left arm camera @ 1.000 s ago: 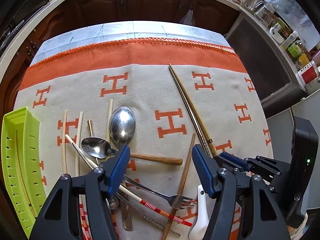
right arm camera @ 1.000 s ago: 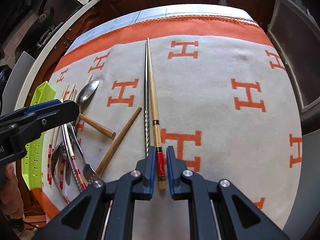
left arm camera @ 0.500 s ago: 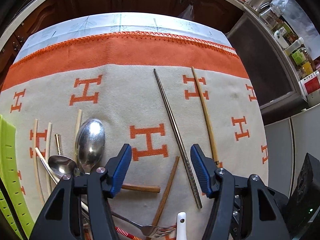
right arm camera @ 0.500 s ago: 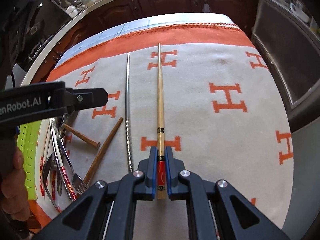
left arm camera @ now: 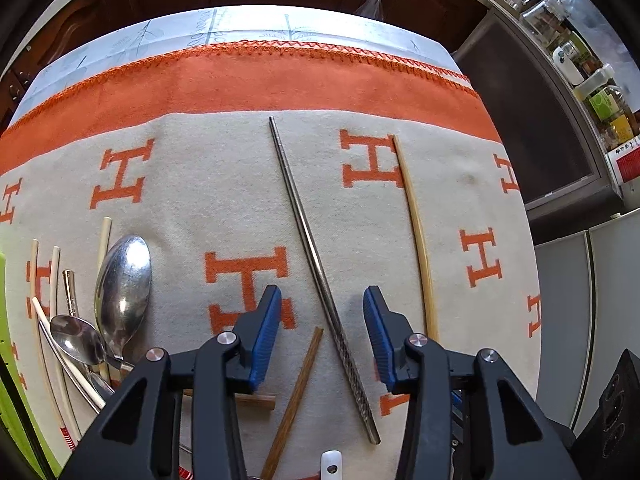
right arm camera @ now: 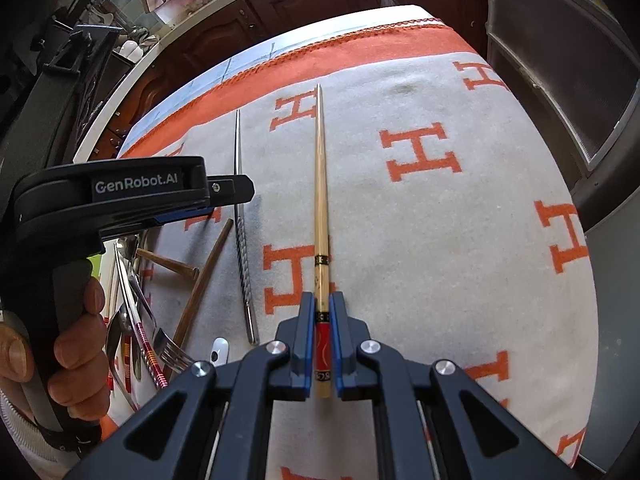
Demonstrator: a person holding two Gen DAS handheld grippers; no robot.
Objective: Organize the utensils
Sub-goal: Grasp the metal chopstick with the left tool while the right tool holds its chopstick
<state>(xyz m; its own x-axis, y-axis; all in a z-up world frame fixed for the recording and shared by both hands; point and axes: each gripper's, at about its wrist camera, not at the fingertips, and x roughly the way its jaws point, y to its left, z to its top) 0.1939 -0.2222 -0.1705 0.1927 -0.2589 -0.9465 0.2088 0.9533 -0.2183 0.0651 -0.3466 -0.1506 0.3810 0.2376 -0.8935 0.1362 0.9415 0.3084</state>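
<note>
The right gripper (right arm camera: 321, 340) is clamped on the red-banded end of a bamboo chopstick (right arm camera: 320, 184), which lies along the orange-and-cream H-pattern cloth (right arm camera: 460, 240). The left gripper (left arm camera: 322, 336) points steeply down with its jaws closing around the twisted end of a metal chopstick (left arm camera: 308, 248); the blue pads (left arm camera: 264, 336) are not touching it. A brown wooden chopstick (left arm camera: 298, 396) lies just beside it. 2 steel spoons (left arm camera: 122, 292) sit in the utensil pile at left.

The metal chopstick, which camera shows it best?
The left wrist view: the metal chopstick runs nearly full length up the middle, its twisted end between the left gripper, whose jaws are closing without touching it. The right wrist view shows it smaller, off to the side.
</note>
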